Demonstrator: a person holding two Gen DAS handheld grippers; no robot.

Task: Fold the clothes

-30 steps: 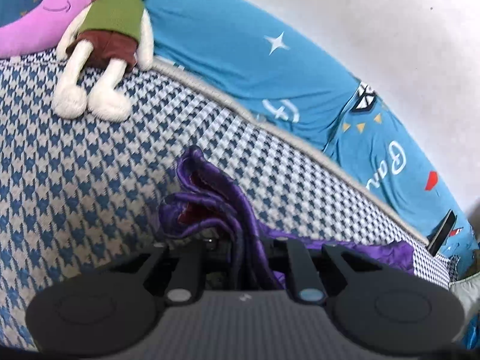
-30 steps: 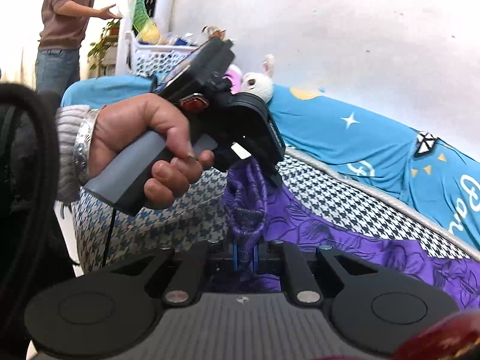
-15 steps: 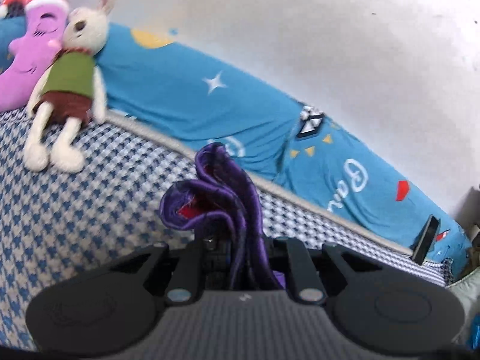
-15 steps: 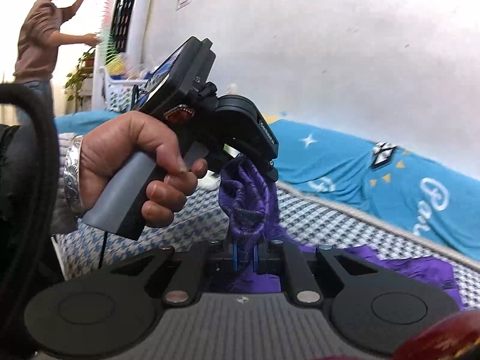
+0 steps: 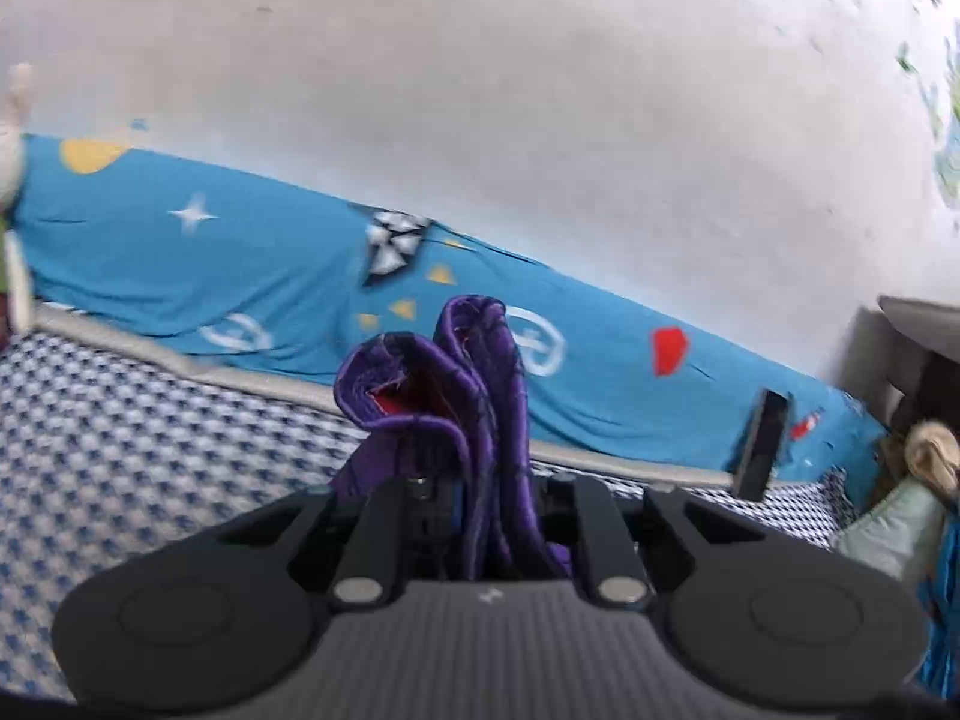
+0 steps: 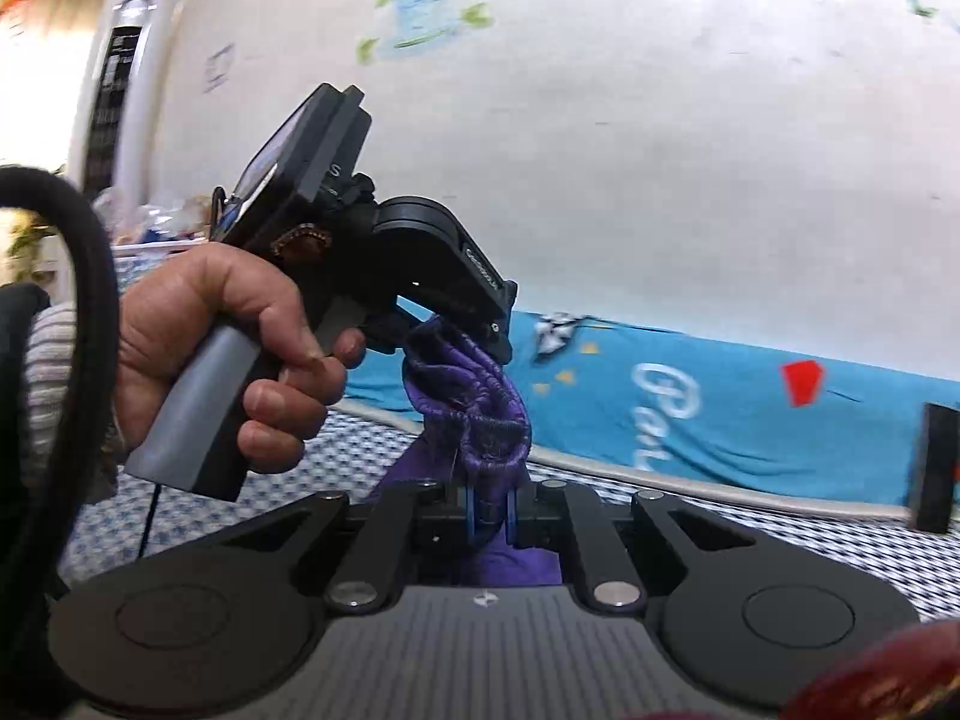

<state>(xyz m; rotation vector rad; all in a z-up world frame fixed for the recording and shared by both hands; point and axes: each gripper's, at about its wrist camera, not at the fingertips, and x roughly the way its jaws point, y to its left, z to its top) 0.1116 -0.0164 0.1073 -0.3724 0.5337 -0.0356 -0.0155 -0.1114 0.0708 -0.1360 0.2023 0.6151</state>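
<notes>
Left wrist view: the left gripper [image 5: 480,516] is clamped on a bunched purple patterned garment [image 5: 456,378] at lower centre, above the blue-and-white houndstooth bed cover [image 5: 120,456].

Right wrist view: the right gripper [image 6: 489,516] pinches the same cloth [image 6: 480,408] at centre. Keep both grips firm and level so the fabric hangs evenly.

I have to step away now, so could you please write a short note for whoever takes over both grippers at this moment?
Left gripper: shut on the purple garment, which bunches up in folds above the jaws.
Right gripper: shut on the same purple garment, at a gathered, elastic-looking edge.
The left hand holds its gripper close beside the right one, above the houndstooth bed cover.
Done: both grips are secure and the cloth is held up.
Left: spread it flat on the cover, fold it, smooth it.
</notes>
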